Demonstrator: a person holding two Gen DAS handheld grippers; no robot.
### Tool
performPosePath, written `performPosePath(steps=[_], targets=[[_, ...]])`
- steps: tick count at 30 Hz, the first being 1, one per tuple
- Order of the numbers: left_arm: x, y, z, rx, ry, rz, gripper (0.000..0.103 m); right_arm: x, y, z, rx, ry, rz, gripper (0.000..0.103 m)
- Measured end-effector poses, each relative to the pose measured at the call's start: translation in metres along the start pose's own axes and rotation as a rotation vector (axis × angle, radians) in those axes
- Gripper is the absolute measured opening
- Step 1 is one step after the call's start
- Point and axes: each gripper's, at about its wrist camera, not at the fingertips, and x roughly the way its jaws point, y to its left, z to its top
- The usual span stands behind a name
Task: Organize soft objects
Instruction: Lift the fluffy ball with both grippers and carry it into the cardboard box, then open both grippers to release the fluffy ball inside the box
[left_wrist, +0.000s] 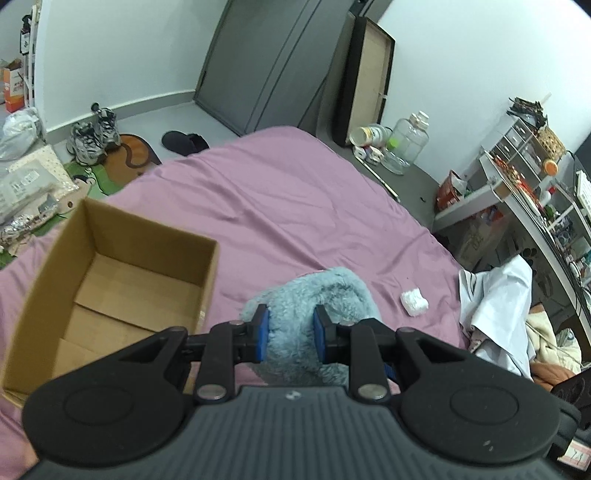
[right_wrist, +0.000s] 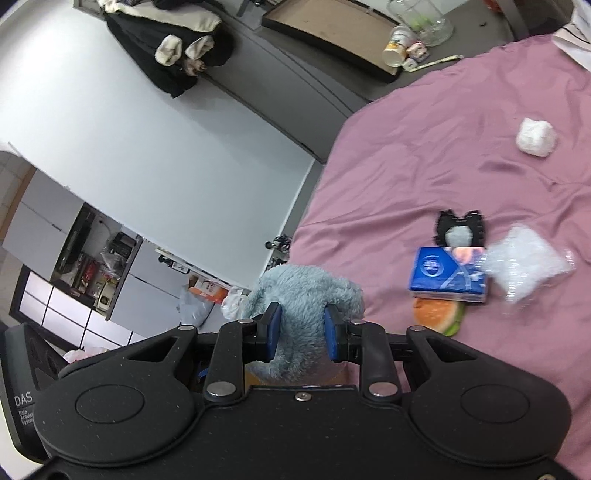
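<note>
A fluffy light-blue plush (left_wrist: 314, 299) is clamped between the blue pads of my left gripper (left_wrist: 290, 330), above the pink bed sheet (left_wrist: 280, 206). An open, empty cardboard box (left_wrist: 122, 280) stands just left of it. My right gripper (right_wrist: 302, 330) is also shut on the blue plush (right_wrist: 303, 295), held near the bed's edge. On the sheet to the right lie a blue tissue pack (right_wrist: 448, 275), a black-and-grey soft item (right_wrist: 460, 229), a clear plastic bag (right_wrist: 528, 262), an orange-green soft piece (right_wrist: 437, 314) and a white wad (right_wrist: 536, 137).
The white wad also shows in the left wrist view (left_wrist: 414, 301). White clothes (left_wrist: 498, 306) hang off the bed's right side. Shoes (left_wrist: 94, 136) and bags lie on the floor at left. A cluttered shelf (left_wrist: 532, 177) stands at right.
</note>
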Motion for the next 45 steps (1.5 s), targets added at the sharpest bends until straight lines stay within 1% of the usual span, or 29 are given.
performPosePath(steps=[4, 9, 14, 22, 30, 35, 38, 40, 42, 44, 45], targets=[[-0.008, 0.016, 0.010, -0.014, -0.021, 0.019, 0.023, 0.011, 0.013, -0.005, -0.011, 0.006, 0.025, 0.025], [-0.013, 0.043, 0.021, -0.038, -0.041, 0.047, 0.023, 0.034, 0.032, -0.014, -0.028, 0.036, 0.062, 0.025], [-0.014, 0.066, 0.030, -0.056, -0.045, 0.068, 0.023, 0.053, 0.043, -0.021, -0.029, 0.065, 0.087, 0.025], [-0.006, 0.103, 0.042, -0.078, -0.038, 0.092, 0.023, 0.083, 0.055, -0.029, -0.026, 0.105, 0.101, 0.025], [0.013, 0.138, 0.047, -0.102, -0.010, 0.114, 0.024, 0.113, 0.066, -0.042, -0.040, 0.142, 0.068, 0.025], [0.023, 0.152, 0.048, -0.112, 0.006, 0.120, 0.024, 0.122, 0.074, -0.047, -0.086, 0.142, 0.034, 0.027], [0.031, 0.158, 0.048, -0.121, 0.027, 0.117, 0.024, 0.126, 0.078, -0.051, -0.104, 0.139, 0.004, 0.029], [0.031, 0.160, 0.047, -0.123, 0.021, 0.129, 0.026, 0.126, 0.079, -0.052, -0.110, 0.132, -0.012, 0.030], [0.031, 0.159, 0.047, -0.113, 0.014, 0.135, 0.028, 0.124, 0.079, -0.052, -0.106, 0.132, -0.008, 0.031], [0.029, 0.157, 0.048, -0.109, 0.016, 0.131, 0.031, 0.122, 0.080, -0.052, -0.103, 0.134, -0.001, 0.038], [0.028, 0.157, 0.048, -0.108, 0.017, 0.131, 0.032, 0.120, 0.080, -0.051, -0.104, 0.131, -0.005, 0.044]])
